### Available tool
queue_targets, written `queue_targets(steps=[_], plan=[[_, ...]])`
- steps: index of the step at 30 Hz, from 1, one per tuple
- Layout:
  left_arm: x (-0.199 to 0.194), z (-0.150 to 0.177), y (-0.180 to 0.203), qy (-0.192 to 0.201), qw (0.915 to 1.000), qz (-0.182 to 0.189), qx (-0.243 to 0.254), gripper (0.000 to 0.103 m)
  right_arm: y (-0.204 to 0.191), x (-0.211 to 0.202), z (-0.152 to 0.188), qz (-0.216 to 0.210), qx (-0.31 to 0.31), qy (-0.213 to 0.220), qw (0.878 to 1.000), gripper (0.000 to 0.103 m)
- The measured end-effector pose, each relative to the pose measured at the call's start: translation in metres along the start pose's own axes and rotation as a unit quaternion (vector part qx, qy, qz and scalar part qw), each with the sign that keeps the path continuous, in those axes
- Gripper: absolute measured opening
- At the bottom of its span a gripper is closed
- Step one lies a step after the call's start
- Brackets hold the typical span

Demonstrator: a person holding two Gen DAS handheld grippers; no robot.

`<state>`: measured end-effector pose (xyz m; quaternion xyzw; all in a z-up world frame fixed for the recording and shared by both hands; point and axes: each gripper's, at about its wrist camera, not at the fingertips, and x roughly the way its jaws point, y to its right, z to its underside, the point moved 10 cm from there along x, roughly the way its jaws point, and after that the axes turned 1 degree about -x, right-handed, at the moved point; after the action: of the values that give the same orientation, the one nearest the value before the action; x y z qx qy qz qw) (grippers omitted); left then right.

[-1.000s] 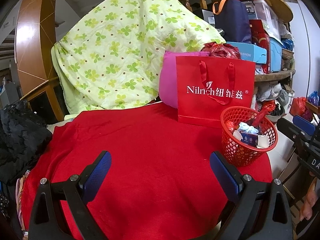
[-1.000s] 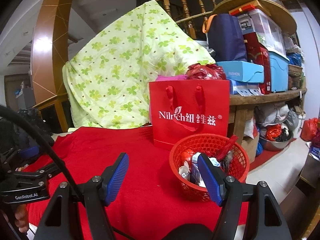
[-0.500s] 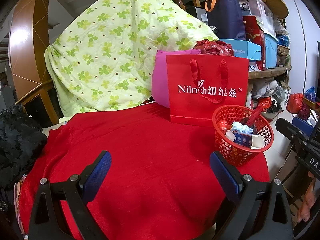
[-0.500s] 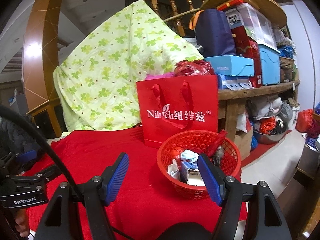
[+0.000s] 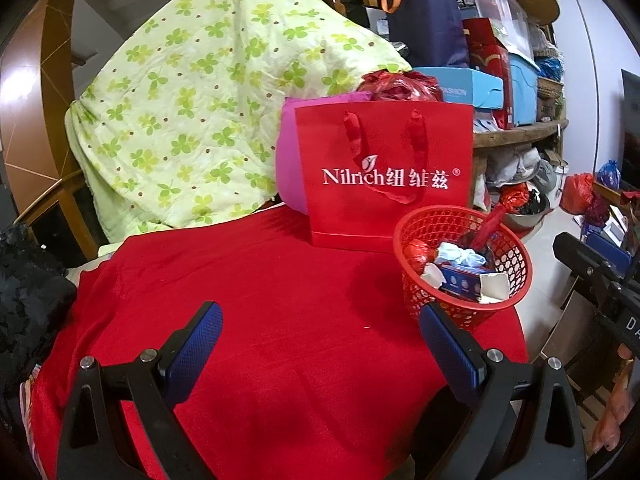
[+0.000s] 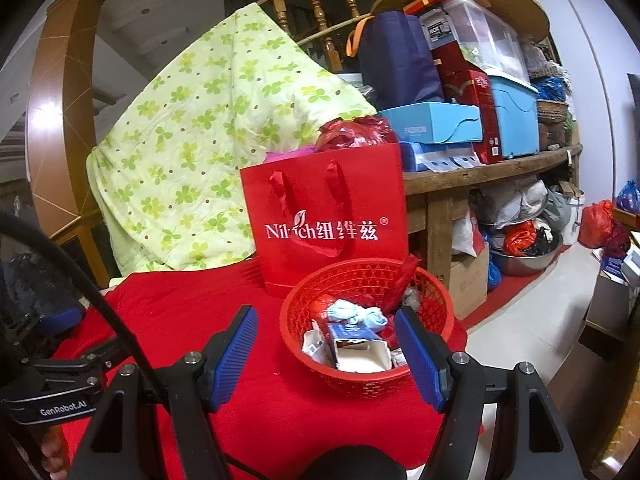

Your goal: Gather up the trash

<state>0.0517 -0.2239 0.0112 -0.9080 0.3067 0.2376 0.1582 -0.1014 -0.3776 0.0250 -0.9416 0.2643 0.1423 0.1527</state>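
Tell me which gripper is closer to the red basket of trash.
Right. The right gripper is open just in front of the red basket; the left gripper, also open, sits farther back to its left.

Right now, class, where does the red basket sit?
In both views the red basket sits near the red cloth's right edge, just before the red gift bag.

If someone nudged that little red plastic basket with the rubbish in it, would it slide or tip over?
The red basket probably slides: it looks wide and low, resting on the red cloth. It is likely light, being thin open lattice holding paper scraps and wrappers. Sitting near the table's edge, a hard push might send it off.
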Motion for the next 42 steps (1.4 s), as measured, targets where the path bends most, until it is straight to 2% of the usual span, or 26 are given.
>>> queue_targets(steps=[11, 30, 42], plan=[[0.007, 0.000, 0.018, -0.010, 0.9999, 0.008, 0.010, 0.099, 0.014, 0.004, -0.001, 0.004, 0.011, -0.003, 1.000, 0.074], [0.017, -0.004, 0.022, -0.015, 0.9996, 0.017, 0.016, 0.099, 0.015, 0.010, -0.004, 0.005, 0.010, -0.002, 1.000, 0.074], [0.031, -0.002, 0.028, -0.022, 0.9992, 0.026, 0.019, 0.099, 0.018, 0.028, 0.003, 0.011, 0.013, -0.015, 1.000, 0.074]])
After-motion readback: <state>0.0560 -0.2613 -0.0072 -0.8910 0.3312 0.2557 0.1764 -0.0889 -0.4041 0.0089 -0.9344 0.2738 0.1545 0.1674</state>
